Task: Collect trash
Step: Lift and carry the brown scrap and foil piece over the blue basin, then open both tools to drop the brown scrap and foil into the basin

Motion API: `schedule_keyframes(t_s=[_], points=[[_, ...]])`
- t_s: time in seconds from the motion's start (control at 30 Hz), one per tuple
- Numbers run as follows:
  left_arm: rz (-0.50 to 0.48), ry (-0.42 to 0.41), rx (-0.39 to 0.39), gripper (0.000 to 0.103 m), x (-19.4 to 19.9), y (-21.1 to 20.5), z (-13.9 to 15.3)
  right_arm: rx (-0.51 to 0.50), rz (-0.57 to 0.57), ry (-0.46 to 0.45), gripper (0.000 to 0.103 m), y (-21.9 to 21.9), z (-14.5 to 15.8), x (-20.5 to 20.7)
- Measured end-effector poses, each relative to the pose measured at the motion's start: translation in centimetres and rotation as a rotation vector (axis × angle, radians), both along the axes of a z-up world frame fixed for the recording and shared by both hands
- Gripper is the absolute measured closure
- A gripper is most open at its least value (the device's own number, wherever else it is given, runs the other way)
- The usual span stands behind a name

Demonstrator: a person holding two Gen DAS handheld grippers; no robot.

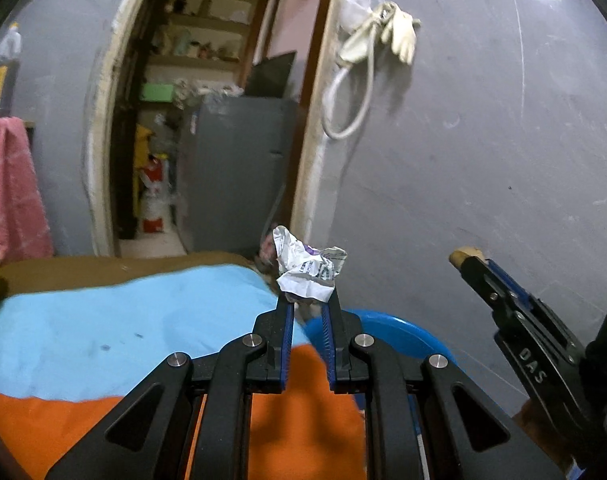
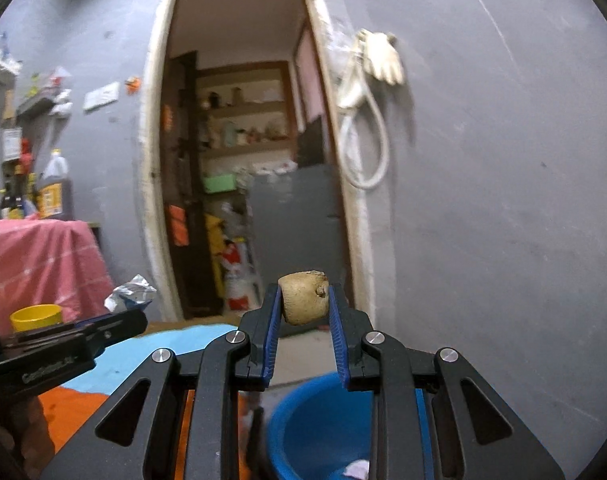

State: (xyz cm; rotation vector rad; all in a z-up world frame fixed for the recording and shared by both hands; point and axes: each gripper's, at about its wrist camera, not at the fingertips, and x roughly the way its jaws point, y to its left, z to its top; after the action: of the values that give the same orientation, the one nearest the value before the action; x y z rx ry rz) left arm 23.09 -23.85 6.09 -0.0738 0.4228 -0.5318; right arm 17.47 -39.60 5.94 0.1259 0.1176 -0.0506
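Your left tool (image 1: 306, 300) is clamped on one crumpled wrapper (image 1: 308, 267) at its tips, and your right tool (image 2: 304, 304) is clamped on one brown lump of food scrap (image 2: 305, 297). Both pieces are picked up but not yet dropped. The single blue bucket (image 2: 303, 424) sits just below and ahead of the right tool, already holding something pale.

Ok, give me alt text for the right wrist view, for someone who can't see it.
The right hand-held gripper is shut on a tan, rounded lump of trash, held above a blue bucket near a grey wall and an open doorway. At left, the left hand-held gripper carries a crumpled wrapper over a blue and orange cloth.
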Motion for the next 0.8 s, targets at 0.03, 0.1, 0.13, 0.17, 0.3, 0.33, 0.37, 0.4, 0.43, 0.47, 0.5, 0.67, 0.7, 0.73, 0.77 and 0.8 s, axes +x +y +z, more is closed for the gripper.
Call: schedule_keyframes(t_s=[0.03,0.1,0.13,0.17,0.3,0.33,0.37,0.4,0.43,0.47,0.5,0.67,0.7,0.73,0.77,0.8], points=[[-0.01,0.013,0.001,0.092,0.1,-0.6,-0.3,0.01,-0.011,0.015,0.082,-0.5,-0.1,0.2],[-0.027,0.039,0.011,0.092,0.3,-1.7,-1.0,0.023,-0.031,0.045,0.082,-1.4,-0.5,0.4],[-0.035,0.053,0.016,0.092,0.4,-2.2,-1.3,0.028,-0.038,0.057,0.082,-1.7,-0.8,0.4],[-0.042,0.067,0.02,0.092,0.6,-2.7,-1.6,0.036,-0.045,0.072,0.082,-2.0,-0.9,0.5],[-0.065,0.117,0.041,0.092,1.2,-4.1,-2.7,0.056,-0.071,0.124,0.082,-3.1,-1.7,0.8],[-0.074,0.135,0.054,0.092,1.5,-4.7,-3.0,0.061,-0.076,0.137,0.082,-3.3,-1.9,0.9],[-0.083,0.152,0.067,0.092,1.7,-5.3,-3.3,0.07,-0.081,0.154,0.082,-3.5,-2.1,1.1],[-0.093,0.171,0.082,0.092,2.0,-5.8,-3.6,0.079,-0.087,0.169,0.082,-3.8,-2.3,1.3],[-0.103,0.19,0.094,0.092,2.3,-6.3,-3.9,0.086,-0.092,0.182,0.082,-4.1,-2.4,1.4],[-0.11,0.205,0.1,0.092,2.6,-6.6,-4.4,0.093,-0.097,0.197,0.082,-4.4,-2.6,1.5],[-0.129,0.234,0.104,0.092,3.0,-7.2,-4.7,0.102,-0.102,0.213,0.081,-4.7,-2.8,1.7],[-0.148,0.3,0.125,0.091,4.4,-8.7,-6.1,0.153,-0.109,0.264,0.081,-6.0,-3.5,2.1],[-0.152,0.315,0.127,0.091,4.7,-8.9,-6.3,0.16,-0.11,0.27,0.081,-6.2,-3.6,2.1],[-0.153,0.327,0.131,0.091,5.0,-9.0,-6.5,0.166,-0.109,0.275,0.081,-6.3,-3.7,2.1],[-0.152,0.332,0.133,0.091,5.0,-9.1,-6.8,0.171,-0.108,0.279,0.081,-6.4,-3.8,2.3],[-0.151,0.339,0.132,0.091,4.9,-9.1,-7.1,0.175,-0.106,0.285,0.081,-6.5,-3.8,2.3]])
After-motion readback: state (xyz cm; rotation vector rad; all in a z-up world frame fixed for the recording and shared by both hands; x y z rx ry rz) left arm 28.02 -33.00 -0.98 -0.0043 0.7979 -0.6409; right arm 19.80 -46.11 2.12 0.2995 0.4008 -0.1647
